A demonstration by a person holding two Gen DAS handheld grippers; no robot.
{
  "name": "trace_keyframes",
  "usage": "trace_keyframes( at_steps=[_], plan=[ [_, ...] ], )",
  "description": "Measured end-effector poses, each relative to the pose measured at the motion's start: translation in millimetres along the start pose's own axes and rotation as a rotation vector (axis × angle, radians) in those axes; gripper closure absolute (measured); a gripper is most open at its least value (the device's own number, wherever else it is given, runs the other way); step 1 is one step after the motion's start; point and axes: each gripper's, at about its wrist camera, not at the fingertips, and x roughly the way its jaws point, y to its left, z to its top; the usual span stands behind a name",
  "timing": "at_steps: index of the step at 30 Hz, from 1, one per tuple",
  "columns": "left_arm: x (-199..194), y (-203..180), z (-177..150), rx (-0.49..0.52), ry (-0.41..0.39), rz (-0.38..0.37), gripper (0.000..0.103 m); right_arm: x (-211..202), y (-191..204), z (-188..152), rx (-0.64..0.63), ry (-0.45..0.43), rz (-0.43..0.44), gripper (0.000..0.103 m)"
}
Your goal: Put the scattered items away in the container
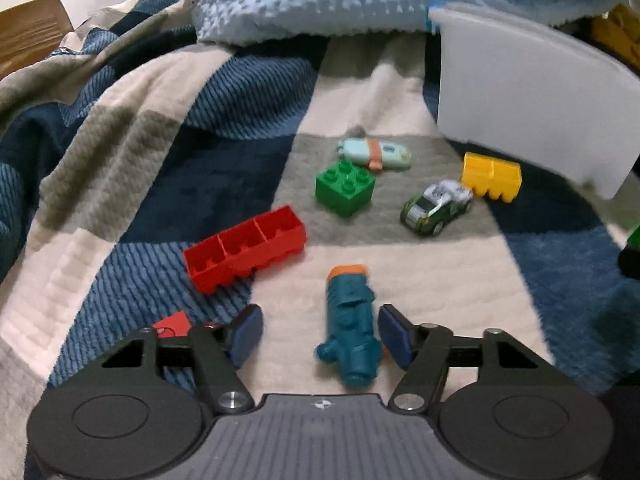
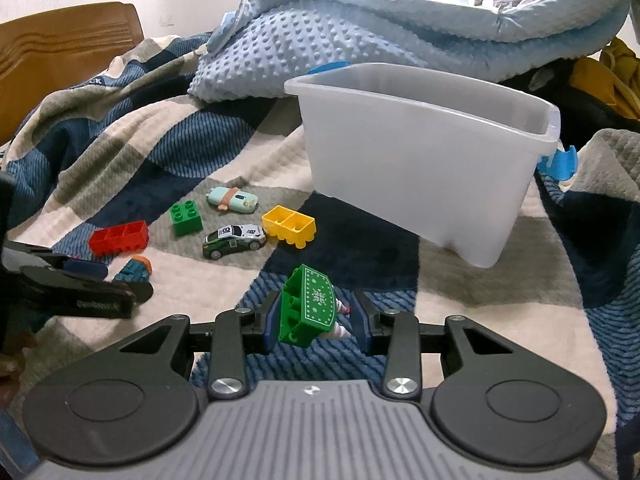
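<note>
My left gripper (image 1: 318, 334) is open around a teal toy figure with an orange cap (image 1: 352, 328) lying on the bed; the right pad touches it, the left pad stands apart. My right gripper (image 2: 316, 316) holds a green snowflake-patterned toy piece (image 2: 310, 306) with a striped cone beside it. The white plastic container (image 2: 424, 160) stands ahead and right; it also shows in the left wrist view (image 1: 532, 100). Scattered on the blanket: red brick (image 1: 244, 254), green brick (image 1: 345, 186), yellow brick (image 1: 491, 176), toy car (image 1: 436, 207), pale blue toy (image 1: 374, 153).
A checked blue and white blanket (image 2: 120, 148) covers the bed. A dotted light-blue blanket (image 2: 320, 44) is heaped behind the container. A wooden headboard (image 2: 60, 52) stands at the left. A small red tag (image 1: 172, 324) lies by my left finger.
</note>
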Motion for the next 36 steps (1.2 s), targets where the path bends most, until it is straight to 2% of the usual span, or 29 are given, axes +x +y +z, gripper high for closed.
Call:
trace_keyframes(
  at_steps=[2,8,13,17,23,25,27,28,29,30,31,33,34,35,36],
  plan=[
    [2.1,-1.0,-1.1,0.005,-0.008,0.039,0.015,1.2,-0.6,0.2,0.000,0.000,-0.001,0.063],
    [9.9,11.3,1.5,-0.058,0.028,0.025,0.006,8.5,-2.3,-3.2,0.012,0.017,0.000,0.063],
    [7.9,14.1,-1.0,-0.066,0.006,0.009,0.007,11.7,-1.3,-5.6,0.012,0.029,0.004,0.063],
    [-2.6,13.9,-5.9,-0.087,-0.051,-0.017,0.020,11.7,-2.5,-6.7,0.020,0.029,0.002,0.063],
    [-16.5,-5.1,1.7,-0.017,-0.106,0.029,0.022,9.9,-5.0,-8.0,0.032,0.025,0.006,0.062],
    [-20.1,-10.2,6.0,-0.011,-0.125,-0.022,0.021,10.1,-5.8,-9.1,0.036,0.026,0.005,0.062],
    [-14.9,-15.6,9.3,-0.011,-0.101,-0.059,0.021,11.3,-6.8,-9.3,0.041,0.028,0.003,0.062],
    [-10.6,-19.0,9.7,-0.008,-0.088,-0.054,0.025,11.5,-7.3,-9.5,0.043,0.028,0.003,0.062],
    [-4.9,-21.8,9.8,-0.004,-0.069,-0.045,0.036,11.5,-7.6,-9.6,0.044,0.028,0.003,0.062],
    [0.4,-24.4,9.0,-0.002,-0.046,-0.034,0.042,11.8,-8.1,-9.6,0.045,0.028,0.002,0.062],
    [4.9,-25.1,8.5,-0.008,-0.031,-0.033,0.044,12.1,-8.5,-9.6,0.046,0.028,0.001,0.062],
    [4.8,-23.2,8.2,-0.035,-0.048,-0.030,0.057,12.6,-9.0,-9.7,0.047,0.029,0.004,0.062],
    [5.0,-22.2,9.4,-0.045,-0.047,-0.026,0.070,12.6,-9.2,-9.7,0.045,0.028,0.005,0.062],
    [4.5,-21.1,10.0,-0.050,-0.047,-0.021,0.075,12.5,-8.9,-10.0,0.044,0.027,0.004,0.062],
    [3.8,-20.1,10.6,-0.055,-0.050,-0.023,0.075,12.9,-9.0,-10.0,0.044,0.028,0.005,0.062]
  ],
)
